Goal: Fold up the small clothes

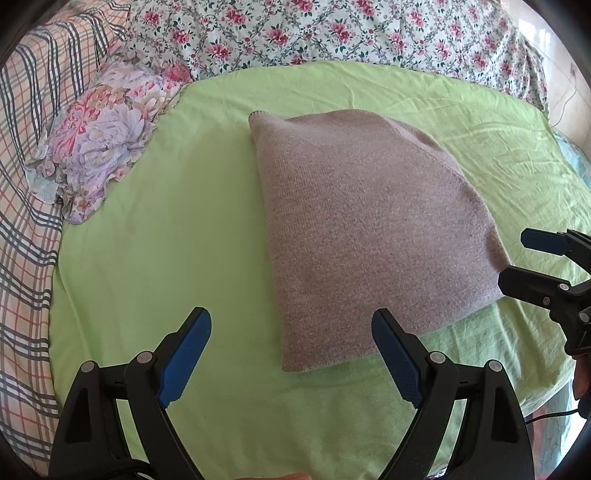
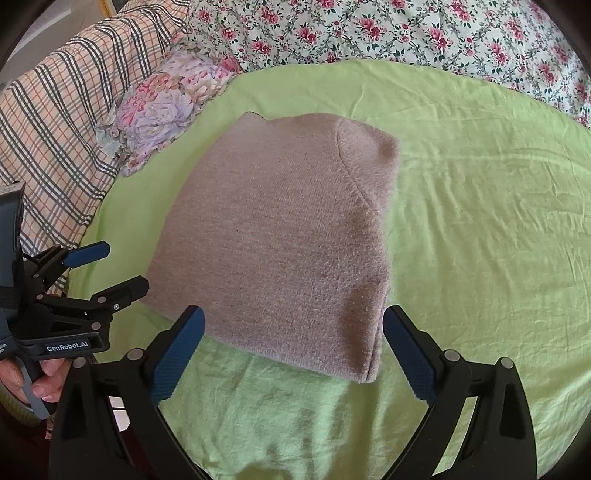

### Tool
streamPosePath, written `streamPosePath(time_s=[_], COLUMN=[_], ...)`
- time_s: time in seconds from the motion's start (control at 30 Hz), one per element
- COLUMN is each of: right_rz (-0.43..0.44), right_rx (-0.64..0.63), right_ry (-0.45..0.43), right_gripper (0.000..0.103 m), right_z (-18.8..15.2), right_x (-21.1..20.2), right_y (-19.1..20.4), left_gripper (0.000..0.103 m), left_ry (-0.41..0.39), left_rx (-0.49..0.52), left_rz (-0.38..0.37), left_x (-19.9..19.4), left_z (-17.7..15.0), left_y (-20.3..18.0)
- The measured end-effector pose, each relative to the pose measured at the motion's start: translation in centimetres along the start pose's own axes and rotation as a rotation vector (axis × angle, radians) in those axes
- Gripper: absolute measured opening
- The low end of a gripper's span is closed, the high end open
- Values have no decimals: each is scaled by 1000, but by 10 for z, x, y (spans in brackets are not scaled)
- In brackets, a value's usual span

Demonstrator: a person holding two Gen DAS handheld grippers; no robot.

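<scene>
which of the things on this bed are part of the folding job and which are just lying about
Part of the job:
- folded grey-pink knit garment
- green sheet it lies on
- left hand-held gripper, open
- right hand-held gripper, open

Just lying about:
- floral pillow
- plaid bedding
- rose-print quilt

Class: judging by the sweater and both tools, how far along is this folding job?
Done: the sweater lies folded into a compact block on the green sheet. In hand: nothing; left tool and right tool are open and empty. Left: perhaps one more fold, or putting it away.
</scene>
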State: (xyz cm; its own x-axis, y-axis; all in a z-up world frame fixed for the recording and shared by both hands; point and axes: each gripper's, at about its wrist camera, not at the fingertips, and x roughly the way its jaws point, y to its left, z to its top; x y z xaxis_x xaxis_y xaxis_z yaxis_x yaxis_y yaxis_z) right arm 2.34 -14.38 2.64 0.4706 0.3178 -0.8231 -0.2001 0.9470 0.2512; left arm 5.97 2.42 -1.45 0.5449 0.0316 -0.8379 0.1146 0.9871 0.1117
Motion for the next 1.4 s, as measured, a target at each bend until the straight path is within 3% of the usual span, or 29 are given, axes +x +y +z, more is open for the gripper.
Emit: streamPosePath(time_s=[1.4], right_rz=[18], right_rx=[-17], right_ry=[4], right_gripper=[97], right_z=[10], right_x=[6], right_y=[1], left_gripper=[91], left_ry=[-18], left_rx=[-14], left_rz=[-10], left_x=[-5], left_z=[-1], left_y=[-5])
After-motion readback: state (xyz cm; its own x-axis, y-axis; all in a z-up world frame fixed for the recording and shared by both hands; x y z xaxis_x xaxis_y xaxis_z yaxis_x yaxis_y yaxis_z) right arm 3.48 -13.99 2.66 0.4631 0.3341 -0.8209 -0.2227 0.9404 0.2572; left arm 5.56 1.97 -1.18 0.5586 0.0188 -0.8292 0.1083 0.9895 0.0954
